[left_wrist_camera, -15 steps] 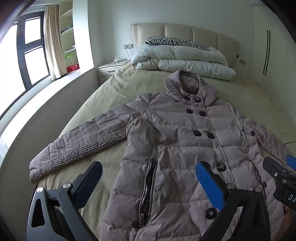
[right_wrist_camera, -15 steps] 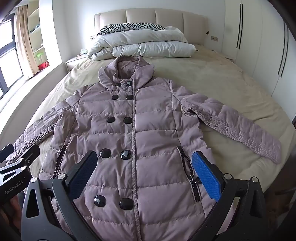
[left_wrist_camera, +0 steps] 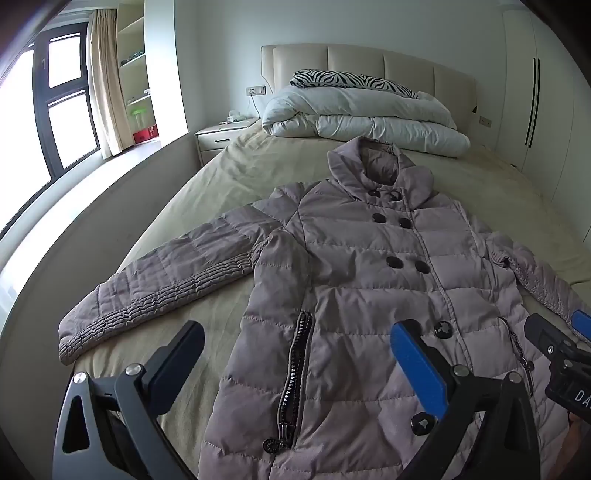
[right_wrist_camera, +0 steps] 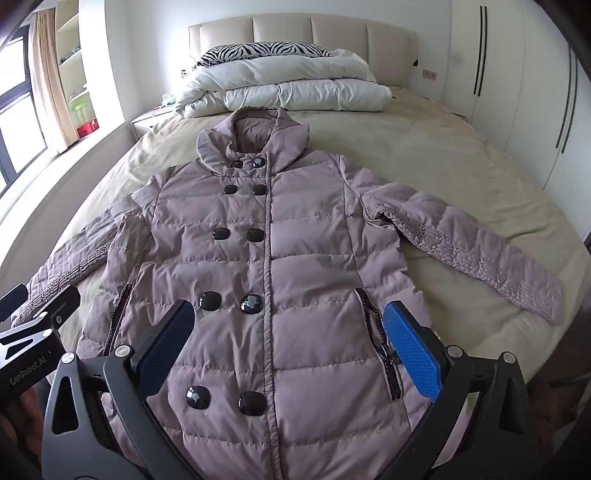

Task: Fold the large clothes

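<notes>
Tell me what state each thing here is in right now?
Mauve quilted padded coat: spread flat, front up, buttoned, sleeves out.
White puffy duvet: folded, by the headboard.
Zebra-striped pillow: lying on the duvet.
Left gripper: jaws wide open, holding nothing.
Right gripper: jaws wide open, holding nothing.

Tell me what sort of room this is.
A bedroom, most likely in a home: a bed with an upholstered headboard, a folded white duvet at its head, and a nightstand beside it.
</notes>
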### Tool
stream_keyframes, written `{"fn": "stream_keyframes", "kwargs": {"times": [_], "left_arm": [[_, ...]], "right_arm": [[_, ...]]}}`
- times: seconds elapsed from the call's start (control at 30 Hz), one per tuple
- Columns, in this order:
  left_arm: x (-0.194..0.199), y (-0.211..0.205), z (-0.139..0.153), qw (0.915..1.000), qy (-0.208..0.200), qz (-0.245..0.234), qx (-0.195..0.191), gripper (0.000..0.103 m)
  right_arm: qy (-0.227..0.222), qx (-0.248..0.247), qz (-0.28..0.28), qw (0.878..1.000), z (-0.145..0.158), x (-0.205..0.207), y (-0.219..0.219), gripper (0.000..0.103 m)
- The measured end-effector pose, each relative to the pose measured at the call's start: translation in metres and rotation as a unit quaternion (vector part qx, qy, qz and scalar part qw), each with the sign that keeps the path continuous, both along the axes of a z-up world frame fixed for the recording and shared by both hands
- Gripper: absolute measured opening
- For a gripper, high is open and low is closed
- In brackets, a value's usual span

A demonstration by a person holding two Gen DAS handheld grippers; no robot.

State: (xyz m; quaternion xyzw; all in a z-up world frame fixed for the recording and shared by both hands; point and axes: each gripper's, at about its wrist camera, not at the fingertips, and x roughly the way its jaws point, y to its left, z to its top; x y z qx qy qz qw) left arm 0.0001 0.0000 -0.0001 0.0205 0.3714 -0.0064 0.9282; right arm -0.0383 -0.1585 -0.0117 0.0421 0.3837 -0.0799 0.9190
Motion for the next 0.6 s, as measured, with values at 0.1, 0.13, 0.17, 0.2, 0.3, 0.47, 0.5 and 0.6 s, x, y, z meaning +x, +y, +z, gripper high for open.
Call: {"fn": "stream_keyframes", "kwargs": {"times": [0.1, 0.13, 0.17, 0.2, 0.3, 0.47, 0.5, 0.6], "left_arm": [[-0.0007, 0.0, 0.0006, 1.0, 0.001, -0.001, -0.001, 0.103], [-0.0004, 0.0002, 0.0003, 1.0, 0.0, -0.001, -0.001, 0.103], [-0.0001, 0.0003, 0.0, 1.0, 0.001, 0.0, -0.001, 0.103], [-0.0001, 0.0003, 0.0, 1.0, 0.001, 0.0, -0.001, 0.103], [-0.0001, 0.0003, -0.0001, 1.0, 0.001, 0.0, -0.001, 0.103], [0.0, 0.0001, 0.0, 1.0, 0.002, 0.0, 0.0, 0.103], [-0.0001, 0.0, -0.0001, 1.0, 0.002, 0.0, 0.0, 0.103], [0.0, 0.0002, -0.0001, 1.0, 0.002, 0.0, 0.0, 0.103]], "right_arm": [[0.0, -0.001, 0.0, 1.0, -0.0008, -0.0007, 0.0001, 0.103], [0.0, 0.0, 0.0, 1.0, -0.0012, -0.0006, 0.0001, 0.103], [0.0, 0.0, -0.001, 1.0, -0.0014, -0.0006, 0.0, 0.103], [0.001, 0.0, -0.001, 1.0, -0.0015, -0.0006, 0.0001, 0.103], [0.001, 0.0, -0.001, 1.0, -0.0017, -0.0007, -0.0001, 0.103], [0.002, 0.0, -0.001, 1.0, -0.0021, -0.0011, -0.0003, 0.103], [0.002, 0.0, -0.001, 1.0, -0.0021, -0.0012, -0.0003, 0.103], [0.002, 0.0, -0.001, 1.0, -0.0017, -0.0011, -0.0003, 0.103]]}}
